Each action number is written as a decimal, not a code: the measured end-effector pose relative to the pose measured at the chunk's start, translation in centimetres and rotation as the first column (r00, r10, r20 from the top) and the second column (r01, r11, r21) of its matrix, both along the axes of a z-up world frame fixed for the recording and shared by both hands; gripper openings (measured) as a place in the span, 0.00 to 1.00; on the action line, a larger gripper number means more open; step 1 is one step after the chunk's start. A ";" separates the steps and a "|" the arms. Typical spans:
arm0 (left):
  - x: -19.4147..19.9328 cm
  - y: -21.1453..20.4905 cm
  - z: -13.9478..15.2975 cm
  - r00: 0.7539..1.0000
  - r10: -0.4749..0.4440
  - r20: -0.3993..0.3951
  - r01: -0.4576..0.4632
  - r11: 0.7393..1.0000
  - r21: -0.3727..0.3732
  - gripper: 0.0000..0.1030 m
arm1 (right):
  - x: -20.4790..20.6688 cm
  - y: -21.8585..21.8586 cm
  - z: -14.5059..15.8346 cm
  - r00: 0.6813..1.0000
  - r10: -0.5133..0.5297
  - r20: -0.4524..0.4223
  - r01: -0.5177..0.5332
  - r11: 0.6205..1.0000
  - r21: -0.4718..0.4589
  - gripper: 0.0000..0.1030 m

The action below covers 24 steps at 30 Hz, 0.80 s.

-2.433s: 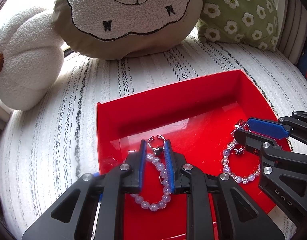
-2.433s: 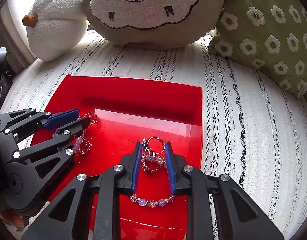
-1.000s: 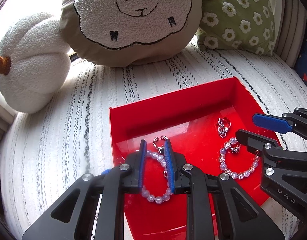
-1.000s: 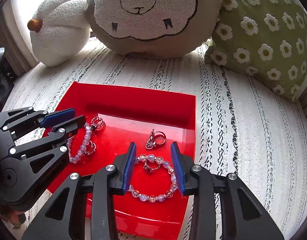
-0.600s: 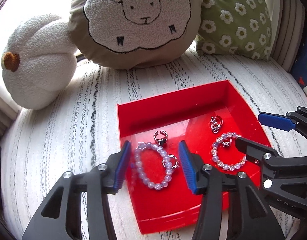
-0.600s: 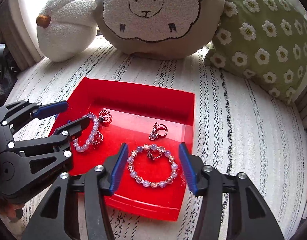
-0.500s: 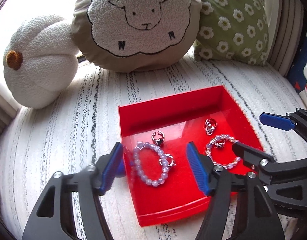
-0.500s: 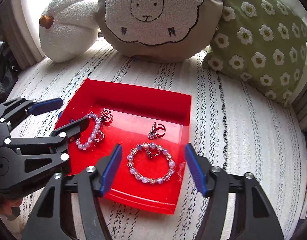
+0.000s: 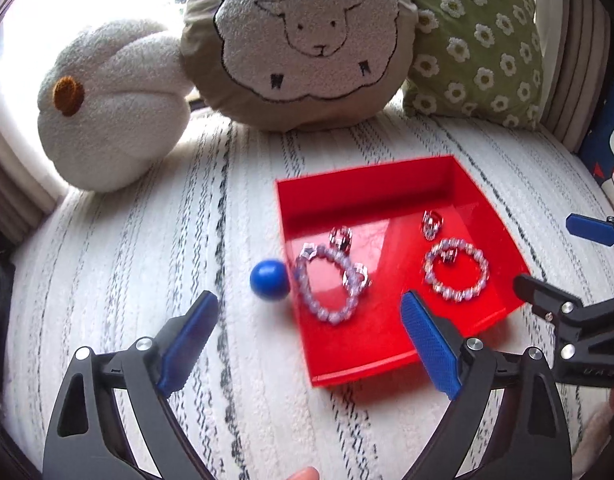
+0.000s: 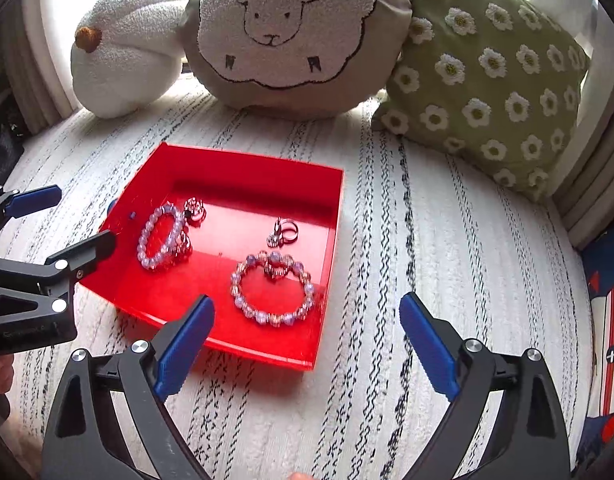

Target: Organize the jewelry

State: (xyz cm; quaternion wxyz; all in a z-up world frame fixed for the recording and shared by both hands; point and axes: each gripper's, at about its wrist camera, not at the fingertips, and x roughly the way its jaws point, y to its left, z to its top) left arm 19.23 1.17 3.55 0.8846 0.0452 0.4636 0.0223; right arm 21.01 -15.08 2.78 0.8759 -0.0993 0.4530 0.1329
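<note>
Square red plastic tray [image 10: 243, 160] set on striped white cover [image 10: 427, 240], two beaded bracelets [image 10: 273, 290] laid inside, left gripper [image 9: 309, 312] and right gripper [image 10: 307, 316] just spread wide, nothing grasped, blue ball [image 9: 269, 279] seen at tray's nine o'clock.

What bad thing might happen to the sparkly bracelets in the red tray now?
1. The red tray sits on a soft, bumpy blanket, so a bump from the open right gripper near its front edge might tip it and spill the bracelets.
2. The blue ball rests against the tray's side; the open left gripper could knock it rolling away.
</note>
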 end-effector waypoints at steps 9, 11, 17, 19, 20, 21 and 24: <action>-1.7 0.5 -0.8 1.000 0.001 0.010 -0.001 1.000 -0.008 0.86 | -3.3 0.0 -0.9 0.999 0.030 0.043 -0.030 1.000 0.009 0.89; -1.7 0.3 -0.9 1.000 0.000 0.005 0.000 1.000 -0.009 0.86 | -3.7 0.1 -1.3 0.998 0.035 0.047 -0.035 0.999 -0.002 0.89; -1.6 -0.2 -1.5 1.000 -0.019 -0.008 0.019 1.000 0.006 0.86 | -3.5 0.2 -2.0 0.999 0.029 0.037 -0.029 1.000 0.002 0.89; -1.6 -0.4 -1.6 1.000 -0.024 -0.011 0.024 1.000 0.010 0.86 | -3.4 0.1 -2.2 0.999 0.027 0.035 -0.027 1.000 0.002 0.89; -1.6 -0.5 -1.7 1.000 -0.028 -0.013 0.028 1.000 0.009 0.86 | -3.3 0.1 -2.2 0.999 0.026 0.033 -0.027 1.000 0.005 0.89; -1.6 -0.6 -1.8 0.999 -0.031 -0.016 0.031 0.999 0.011 0.86 | -3.3 0.0 -2.2 0.999 0.026 0.030 -0.027 1.000 0.007 0.89; -1.6 -0.9 -2.0 0.999 -0.036 -0.022 0.036 0.999 0.013 0.86 | -3.2 -0.1 -2.3 0.999 0.023 0.024 -0.024 1.000 0.013 0.89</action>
